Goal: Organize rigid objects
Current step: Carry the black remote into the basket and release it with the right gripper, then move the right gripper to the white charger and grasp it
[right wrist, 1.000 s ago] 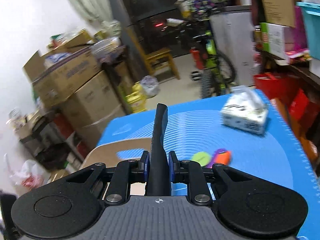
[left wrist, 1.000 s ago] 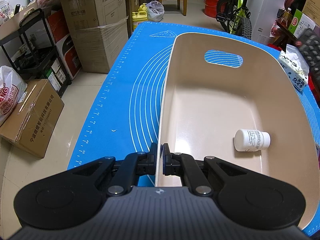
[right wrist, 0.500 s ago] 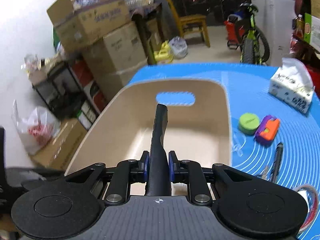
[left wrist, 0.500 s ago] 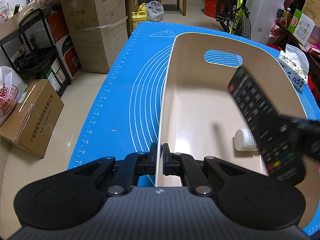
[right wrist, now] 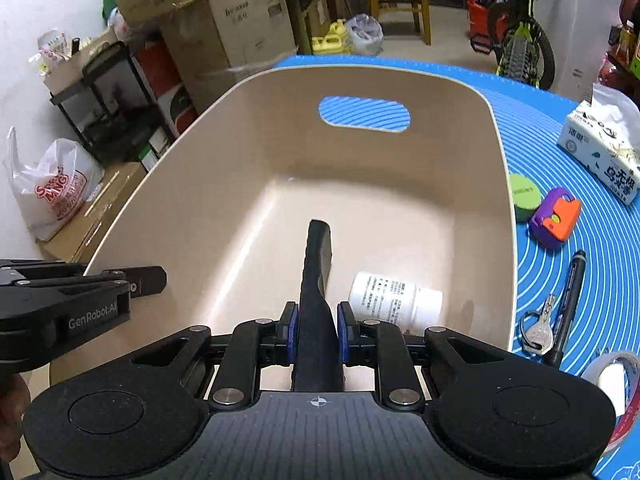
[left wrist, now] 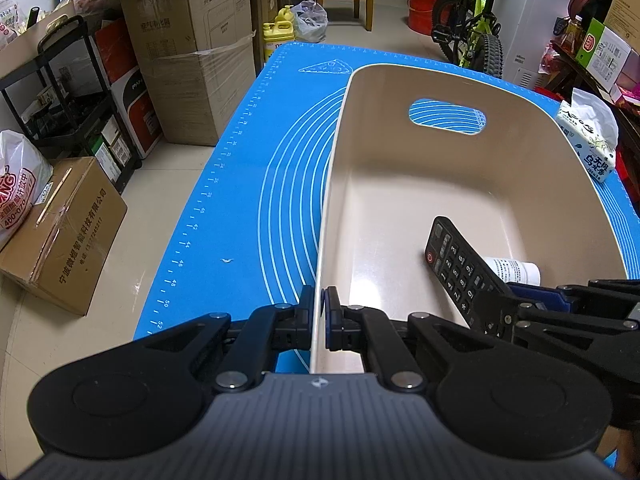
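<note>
Left gripper (left wrist: 320, 312) pinches bin (left wrist: 332, 184) wall, steadying it for loading. Right gripper (right wrist: 316, 330) clamps remote (right wrist: 318, 264) edge-on, tip low inside bin; bottle (right wrist: 394, 300) lies just right. Keys (right wrist: 538, 328), pen (right wrist: 568, 300) wait outside.

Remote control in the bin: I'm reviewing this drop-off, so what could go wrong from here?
The remote control, clamped in the right gripper, hangs tilted beside the white bottle; released, it may land on it or knock it. The left gripper only pinches the bin wall, so a bump might shift the bin.

One bin (right wrist: 505, 208), one remote (left wrist: 456, 268), one bottle (right wrist: 394, 300)
</note>
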A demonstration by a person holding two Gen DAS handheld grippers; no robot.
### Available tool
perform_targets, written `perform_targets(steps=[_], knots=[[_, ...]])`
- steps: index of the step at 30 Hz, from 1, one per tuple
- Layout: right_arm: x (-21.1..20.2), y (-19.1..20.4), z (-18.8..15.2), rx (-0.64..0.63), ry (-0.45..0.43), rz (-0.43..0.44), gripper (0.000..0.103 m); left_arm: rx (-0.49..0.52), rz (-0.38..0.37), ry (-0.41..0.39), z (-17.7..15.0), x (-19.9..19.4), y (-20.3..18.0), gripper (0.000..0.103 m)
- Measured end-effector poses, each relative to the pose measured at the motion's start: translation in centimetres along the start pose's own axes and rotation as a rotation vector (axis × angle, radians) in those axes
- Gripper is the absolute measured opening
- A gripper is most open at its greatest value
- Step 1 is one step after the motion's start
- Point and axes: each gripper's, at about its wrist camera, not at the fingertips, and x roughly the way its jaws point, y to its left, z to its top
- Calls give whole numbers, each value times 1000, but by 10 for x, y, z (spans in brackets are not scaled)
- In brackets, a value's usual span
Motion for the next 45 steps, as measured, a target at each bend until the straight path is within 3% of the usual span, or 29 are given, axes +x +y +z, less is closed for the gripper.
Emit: perform_targets(steps=[2,6,11,17,22,30,45], knots=[[-2,-3,2,5,2,11,33,0,0,0,0,0,0,6],[-15,-9,5,25,-42,46,53,0,-1,2,-1,1,-1,6],[-45,-14,10,12,-123,46,67,-2,-2,4,-1,1,-2,6],[-83,-43,12,53,-213,14,69,-3,-2,4,-1,1,-2,6],[-100,-88,2,98,-236,-81,71,-3,-2,4,-1,1,-2,6],[-88,-156,-31,167,-151,-228,70,-4,2,5,-1,2,-1,6],[-49,-187,-60,136,-5,-276,58,-11,13,7,1,1,-4,7]])
